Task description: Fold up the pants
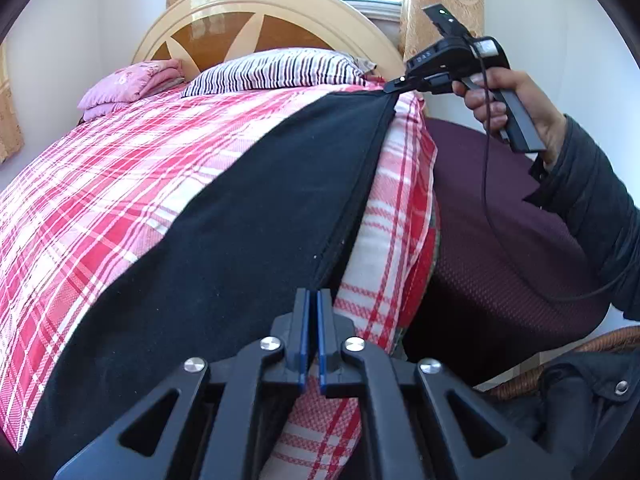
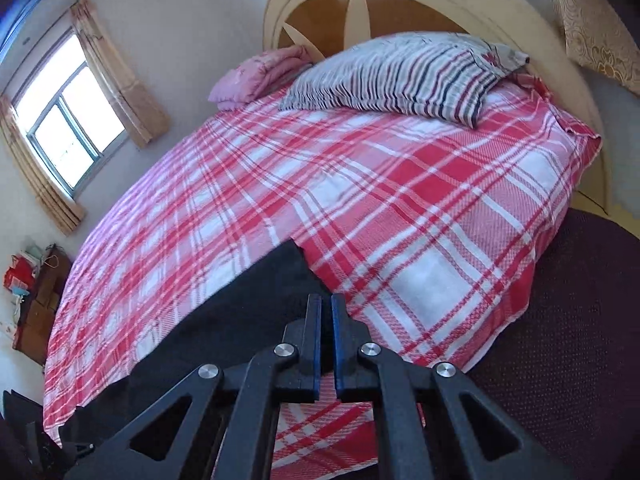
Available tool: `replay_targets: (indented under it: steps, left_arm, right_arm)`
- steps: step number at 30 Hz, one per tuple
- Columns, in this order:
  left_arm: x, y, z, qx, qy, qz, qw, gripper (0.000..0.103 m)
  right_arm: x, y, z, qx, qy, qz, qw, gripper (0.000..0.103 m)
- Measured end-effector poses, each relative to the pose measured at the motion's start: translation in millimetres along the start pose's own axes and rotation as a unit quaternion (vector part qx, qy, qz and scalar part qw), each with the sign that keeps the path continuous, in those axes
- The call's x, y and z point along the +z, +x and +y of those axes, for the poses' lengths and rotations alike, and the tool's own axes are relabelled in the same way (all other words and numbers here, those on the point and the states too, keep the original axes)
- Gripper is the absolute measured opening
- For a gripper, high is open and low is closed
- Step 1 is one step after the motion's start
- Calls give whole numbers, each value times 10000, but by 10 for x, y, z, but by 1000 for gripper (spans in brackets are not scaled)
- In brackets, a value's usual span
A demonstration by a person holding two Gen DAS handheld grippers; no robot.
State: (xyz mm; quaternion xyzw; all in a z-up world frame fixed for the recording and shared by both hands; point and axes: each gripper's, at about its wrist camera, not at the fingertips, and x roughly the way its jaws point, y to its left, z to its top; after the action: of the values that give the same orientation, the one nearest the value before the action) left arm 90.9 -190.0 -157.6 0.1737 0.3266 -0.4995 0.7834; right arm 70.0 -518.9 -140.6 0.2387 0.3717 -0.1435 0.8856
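Observation:
Black pants (image 1: 240,208) lie stretched along the right side of a bed with a red and white plaid sheet (image 1: 100,184). At the near end, my left gripper (image 1: 314,294) is shut on the pants' edge. A hand (image 1: 500,100) holds my right gripper (image 1: 394,87) at the far end, pinching the pants' corner near the pillow. In the right wrist view, the right gripper (image 2: 326,300) is shut with black fabric of the pants (image 2: 248,312) between its blue pads. The cloth edge between the two grippers runs taut along the bed's side.
A striped pillow (image 1: 280,68) and a folded pink quilt (image 1: 132,84) lie by the wooden headboard (image 1: 224,12). A dark maroon cushion (image 1: 500,240) sits right of the bed, a wicker rim (image 1: 592,344) below it. A window (image 2: 68,120) and cluttered shelf (image 2: 32,292) are at left.

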Motion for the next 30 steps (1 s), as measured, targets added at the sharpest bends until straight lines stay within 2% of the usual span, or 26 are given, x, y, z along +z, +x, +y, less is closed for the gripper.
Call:
replay_targets:
  steps: [5, 9, 11, 13, 15, 17, 20, 21, 23, 25, 27, 29, 30]
  left_arm:
    - [-36, 52, -3, -53, 16, 128, 9999, 4]
    - [-61, 86, 44, 52, -67, 66, 9999, 5]
    - [-61, 57, 71, 105, -118, -5, 9999, 6]
    - [-68, 34, 74, 103, -150, -45, 9998, 11]
    - [-93, -48, 69, 177, -135, -140, 9997, 20]
    - [-122, -157, 64, 285, -117, -309, 9990, 32]
    - [-158, -246, 89, 502, -130, -438, 9977, 50]
    - [-176, -259, 112, 507, -170, -421, 9977, 50]
    - [-219, -244, 150, 287, -291, -315, 9987, 50]
    - [-271, -174, 131, -67, -288, -103, 9995, 50]
    - [-334, -108, 79, -120, -164, 66, 9998, 50]
    - [-365, -98, 74, 38, -88, 121, 9999, 50]
    - [-367, -125, 90, 130, -109, 66, 9998, 50]
  right_arm:
    - [-54, 130, -15, -237, -116, 117, 9996, 4]
    - [-84, 181, 47, -466, -386, 224, 9979, 5]
    - [-78, 147, 52, -522, -317, 221, 9979, 10]
    - [-76, 83, 104, -684, -384, 135, 9968, 28]
    - [-85, -40, 233, -856, -610, -87, 9944, 45]
    - [-101, -142, 372, -854, -801, -234, 9928, 47]
    - [-179, -264, 649, -389, -1110, -366, 9924, 47]
    - [-236, -270, 764, 37, -1216, -288, 9922, 47]
    - [-326, -211, 927, 536, -1319, -34, 9898, 48]
    - [-476, -83, 1117, 1065, -1442, 421, 9829, 48]
    - [-657, 33, 1308, 1648, -1495, 856, 9712, 48]
    - [-838, 113, 1484, 2105, -1567, 1210, 9573, 48]
    - [-974, 169, 1614, 2462, -1614, 1471, 9443, 48]
